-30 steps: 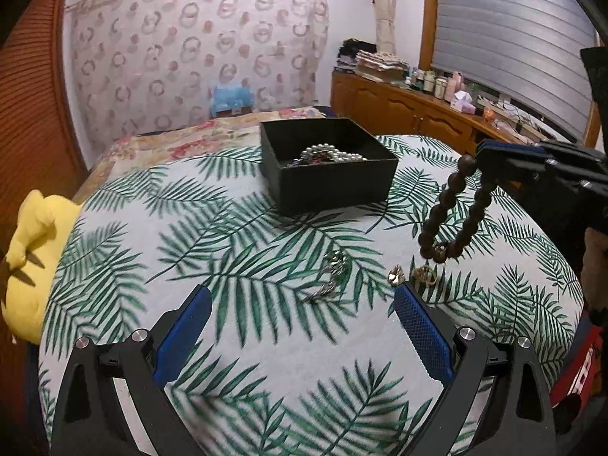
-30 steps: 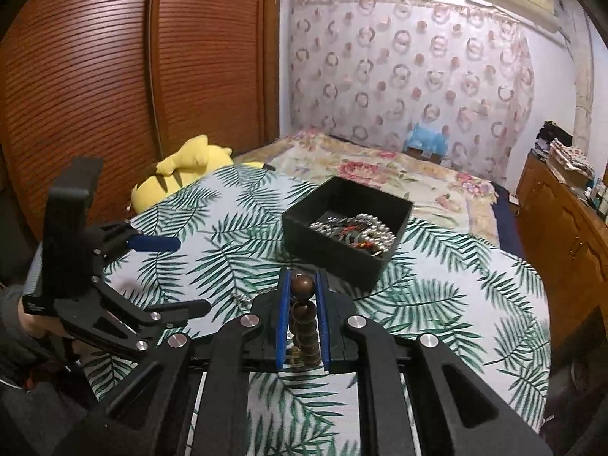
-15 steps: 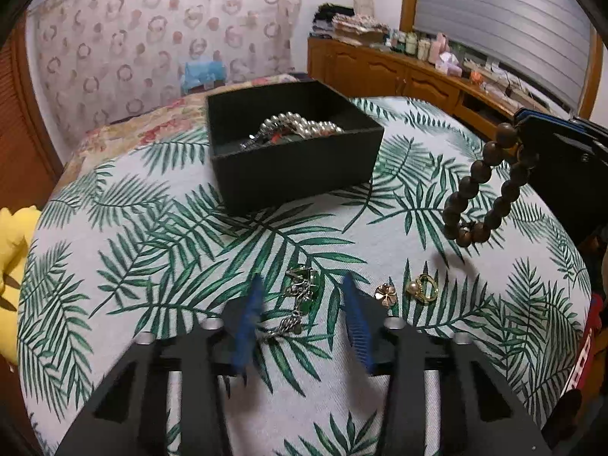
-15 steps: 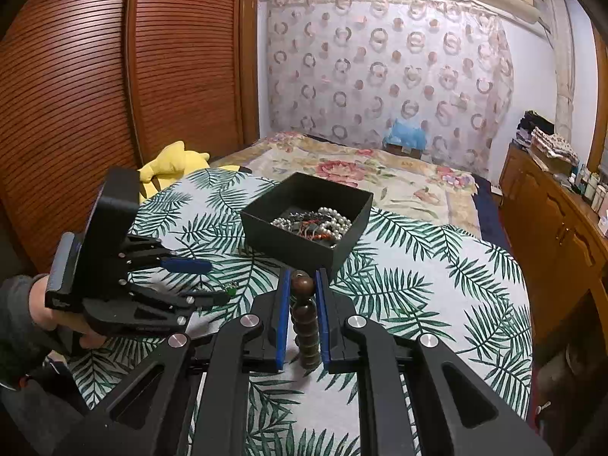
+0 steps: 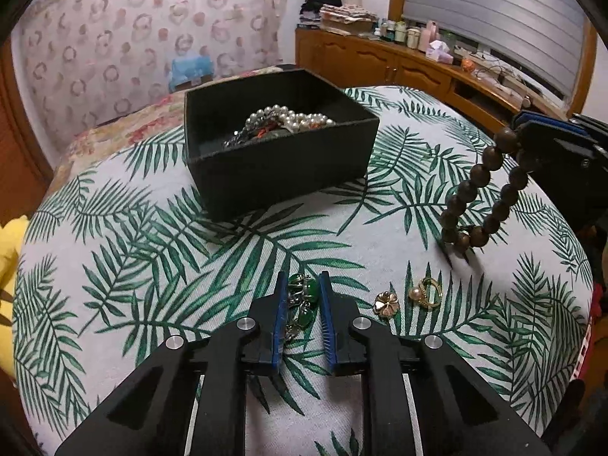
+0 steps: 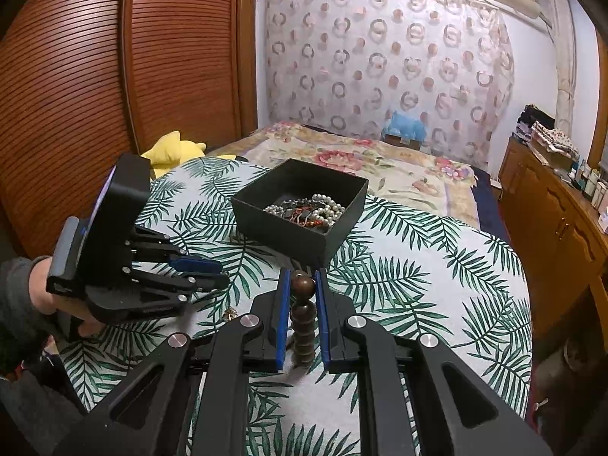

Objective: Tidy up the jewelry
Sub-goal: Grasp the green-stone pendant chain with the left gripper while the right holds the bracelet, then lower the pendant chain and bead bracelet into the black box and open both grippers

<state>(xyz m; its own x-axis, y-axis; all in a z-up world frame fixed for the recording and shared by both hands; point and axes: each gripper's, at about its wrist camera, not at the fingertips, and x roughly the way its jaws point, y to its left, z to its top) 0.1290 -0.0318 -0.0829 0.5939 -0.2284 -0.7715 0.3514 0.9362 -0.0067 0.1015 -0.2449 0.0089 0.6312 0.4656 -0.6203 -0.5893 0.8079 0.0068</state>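
A black box (image 5: 281, 159) holding pearls and chains stands at the far middle of the leaf-print table; it also shows in the right wrist view (image 6: 300, 212). My left gripper (image 5: 302, 285) has closed around a green-stone bracelet (image 5: 302, 302) that lies on the cloth. My right gripper (image 6: 300, 285) is shut on a brown wooden bead bracelet (image 6: 303, 319), which hangs in the air at the right in the left wrist view (image 5: 482, 190). A gold flower earring (image 5: 385, 303) and a gold pearl ring (image 5: 427, 292) lie right of the left gripper.
A yellow plush toy (image 6: 171, 150) sits at the table's far left edge. A bed (image 6: 361, 159) lies behind the table. A wooden sideboard (image 5: 399, 64) with bottles runs along the right wall. A wooden wardrobe (image 6: 114, 76) stands at the left.
My left gripper moved forward and down and closed from wide open onto the green-stone bracelet. My right gripper carried the bead bracelet nearer to the black box.
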